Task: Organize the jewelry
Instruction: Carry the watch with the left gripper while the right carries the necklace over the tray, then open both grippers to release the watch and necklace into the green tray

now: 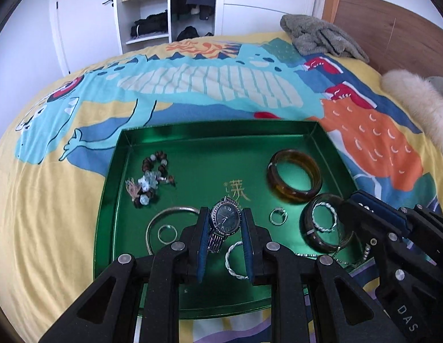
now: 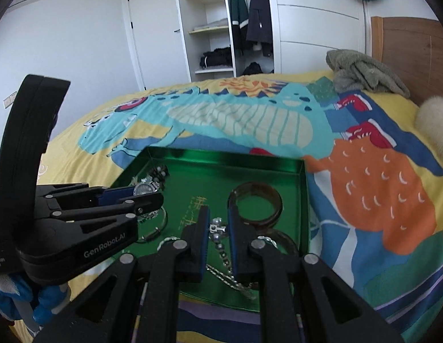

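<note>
Left tongs (image 1: 224, 223) clamp the watch (image 1: 225, 219), right tongs (image 2: 218, 228) pinch a beaded chain (image 2: 221, 245) — either could slip back into the green tray (image 1: 215, 133) and tangle.

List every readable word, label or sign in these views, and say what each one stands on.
"GenRobot.AI": white lettering on the black body of the left gripper, seen in the right wrist view.
"DAS": white letters on the black body of the right gripper, cut off at the frame edge.
Gold characters on the floor of the green tray: not legible.
Watch dial: too small to read.
</note>
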